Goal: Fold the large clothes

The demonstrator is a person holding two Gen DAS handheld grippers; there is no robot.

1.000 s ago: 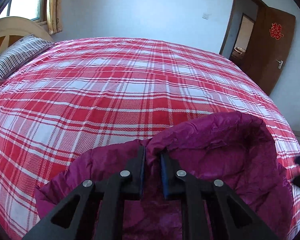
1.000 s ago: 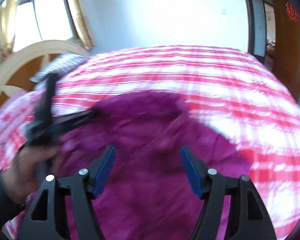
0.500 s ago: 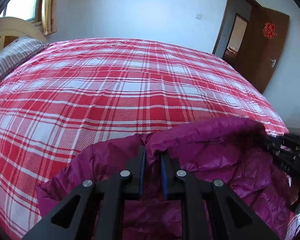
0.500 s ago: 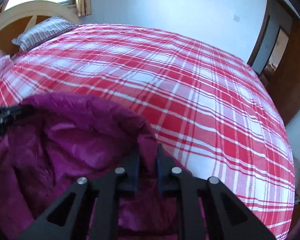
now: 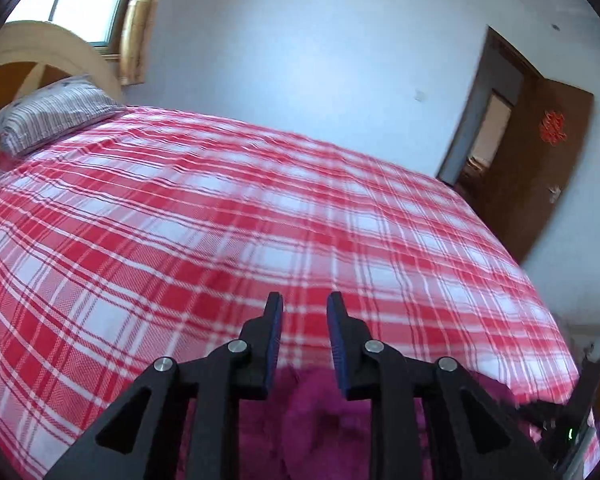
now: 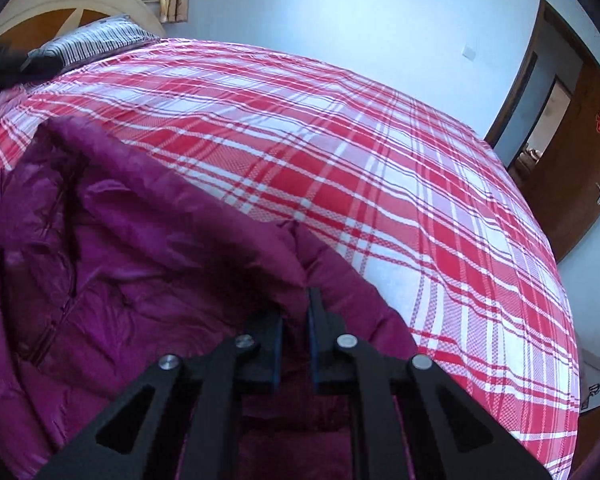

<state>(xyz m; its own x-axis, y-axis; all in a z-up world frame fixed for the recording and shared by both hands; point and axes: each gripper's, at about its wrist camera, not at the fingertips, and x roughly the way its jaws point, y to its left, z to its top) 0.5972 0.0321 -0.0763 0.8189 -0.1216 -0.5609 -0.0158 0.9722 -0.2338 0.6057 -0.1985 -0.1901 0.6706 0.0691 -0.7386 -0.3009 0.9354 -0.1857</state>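
A magenta puffer jacket (image 6: 112, 248) lies on the bed with the red and white plaid cover (image 6: 340, 152). My right gripper (image 6: 298, 304) is shut on the jacket's far edge, with fabric bunched over its fingers. In the left wrist view my left gripper (image 5: 303, 312) is open and empty, tilted up above the jacket (image 5: 312, 416), which shows only below its fingers. The other gripper shows dimly at that view's lower right edge (image 5: 568, 428).
A striped pillow (image 5: 52, 114) and a wooden headboard (image 5: 40, 60) are at the far left under a window. An open brown door (image 5: 540, 168) stands at the right. The bed's right edge (image 6: 568, 320) drops to the floor.
My left gripper has let go of the jacket edge, opened and tilted upward. My right gripper stays shut on the jacket and has shifted a little.
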